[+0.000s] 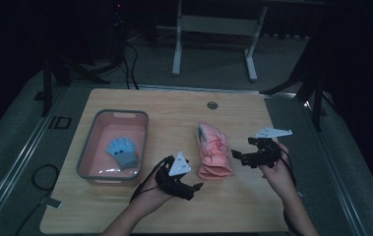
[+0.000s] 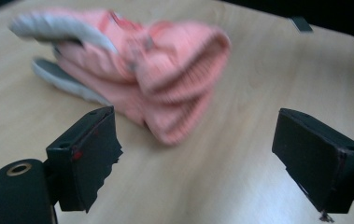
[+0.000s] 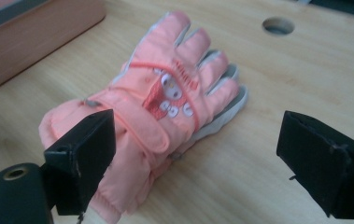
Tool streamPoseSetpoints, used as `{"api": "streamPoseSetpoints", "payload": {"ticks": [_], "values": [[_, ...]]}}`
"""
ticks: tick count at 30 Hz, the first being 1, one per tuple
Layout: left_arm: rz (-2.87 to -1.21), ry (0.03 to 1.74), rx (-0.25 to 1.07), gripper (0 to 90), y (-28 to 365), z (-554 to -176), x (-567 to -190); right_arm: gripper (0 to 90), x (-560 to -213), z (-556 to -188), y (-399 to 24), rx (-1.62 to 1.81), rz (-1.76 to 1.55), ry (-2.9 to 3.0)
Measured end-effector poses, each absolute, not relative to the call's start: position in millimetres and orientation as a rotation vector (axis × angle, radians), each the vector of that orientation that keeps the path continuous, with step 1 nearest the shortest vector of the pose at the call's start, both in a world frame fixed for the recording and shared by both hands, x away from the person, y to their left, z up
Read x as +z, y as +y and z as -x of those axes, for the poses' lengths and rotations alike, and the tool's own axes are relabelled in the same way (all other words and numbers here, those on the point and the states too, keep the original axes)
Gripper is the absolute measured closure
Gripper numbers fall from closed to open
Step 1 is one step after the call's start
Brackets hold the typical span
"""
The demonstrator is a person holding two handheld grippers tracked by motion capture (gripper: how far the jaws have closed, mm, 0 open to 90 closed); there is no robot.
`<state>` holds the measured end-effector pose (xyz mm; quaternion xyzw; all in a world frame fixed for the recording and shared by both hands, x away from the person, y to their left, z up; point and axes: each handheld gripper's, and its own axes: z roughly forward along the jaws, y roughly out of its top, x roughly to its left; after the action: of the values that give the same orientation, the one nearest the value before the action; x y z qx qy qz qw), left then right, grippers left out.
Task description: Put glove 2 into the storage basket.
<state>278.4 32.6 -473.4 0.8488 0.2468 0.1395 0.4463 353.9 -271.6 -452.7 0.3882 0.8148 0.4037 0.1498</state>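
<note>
A pair of pink padded gloves [image 1: 213, 150] lies stacked at the middle of the wooden table [image 1: 174, 113], fingers pointing away from me, with grey palms and a small cartoon patch [image 3: 172, 100]. My left gripper [image 1: 194, 191] hovers open just left of and nearer than the cuff end [image 2: 179, 84], jaws wide with bare wood between them. On the gloves' right side my right gripper [image 1: 241, 149] is open, pointing at them. The gloves [image 3: 165, 93] lie ahead of its jaws and neither pad presses on them.
A grey-rimmed pink basin [image 1: 90, 142] stands at the table's left with a blue glove [image 1: 123, 152] inside. A round cable hole [image 1: 212, 105] sits near the far edge. White legs of another table [image 1: 176, 54] rise beyond. Bare wood lies around the gloves.
</note>
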Motion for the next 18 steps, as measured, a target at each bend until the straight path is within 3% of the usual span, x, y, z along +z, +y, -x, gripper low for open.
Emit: {"api": "streamPoseSetpoints", "payload": {"ticks": [4, 6, 11, 14, 18], "values": [[-2.104, 0.612, 0.392, 14.6, 22.3, -295.2, -460.6, 11.7, -458.3, -355.2, -271.5, 1.138, -1.120, 2.344], [-2.106, 0.619, 0.396, 14.8, 17.1, -303.9, -458.3, 16.2, -461.3, -357.4, -272.0, 1.123, -1.137, 2.328], [-2.119, 0.655, 0.418, 15.3, 2.2, -332.4, -453.8, 41.4, -462.4, -365.7, -270.1, 1.109, -1.174, 2.305], [-2.132, 0.701, 0.439, 16.8, -4.8, -349.0, -453.5, 49.0, -463.5, -373.2, -261.4, 1.092, -1.175, 2.332], [-2.148, 0.787, 0.441, 22.7, -11.4, -366.4, -455.0, 49.5, -466.3, -380.7, -248.6, 1.085, -1.153, 2.360]]}}
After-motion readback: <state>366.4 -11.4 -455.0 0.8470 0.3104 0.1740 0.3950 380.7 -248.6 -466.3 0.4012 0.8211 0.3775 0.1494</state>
